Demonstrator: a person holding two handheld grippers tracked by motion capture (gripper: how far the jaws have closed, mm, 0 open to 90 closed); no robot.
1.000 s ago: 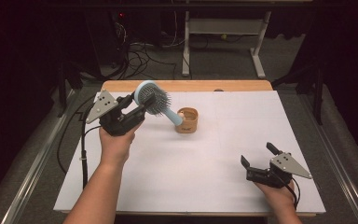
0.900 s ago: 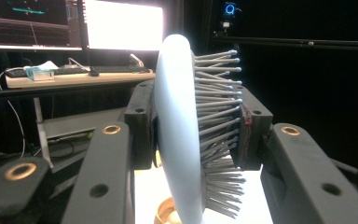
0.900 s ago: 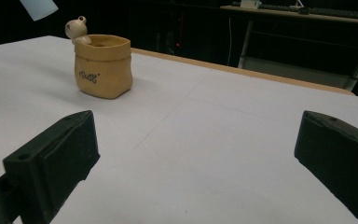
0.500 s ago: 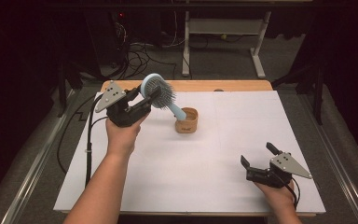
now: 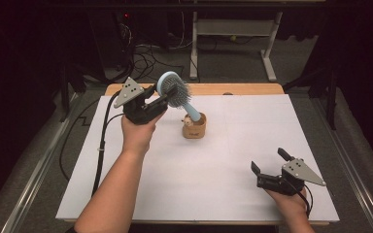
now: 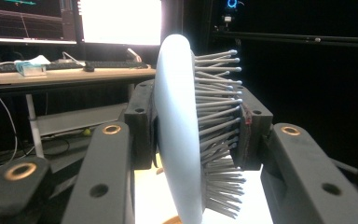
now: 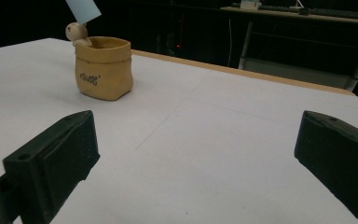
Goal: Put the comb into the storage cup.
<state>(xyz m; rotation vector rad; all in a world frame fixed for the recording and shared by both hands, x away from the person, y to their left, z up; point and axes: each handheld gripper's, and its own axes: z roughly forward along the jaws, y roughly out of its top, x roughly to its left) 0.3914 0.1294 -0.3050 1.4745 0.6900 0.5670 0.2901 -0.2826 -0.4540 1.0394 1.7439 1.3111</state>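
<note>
Pale blue brush (image 5: 174, 86), grey pins, between the left gripper's (image 5: 161, 100) black jaws. Tan pot (image 5: 195, 127), dark lettering, cream figure on rim. White table (image 5: 213, 170), wood edge.

brush handle (image 7: 83, 10) cut off at top edge, pot (image 7: 103, 68) lettering too small to read

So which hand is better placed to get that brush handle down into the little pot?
Left. The left gripper already clamps the brush by its head, handle tip at the pot. The right gripper sits open and empty, near the table's front right.
</note>
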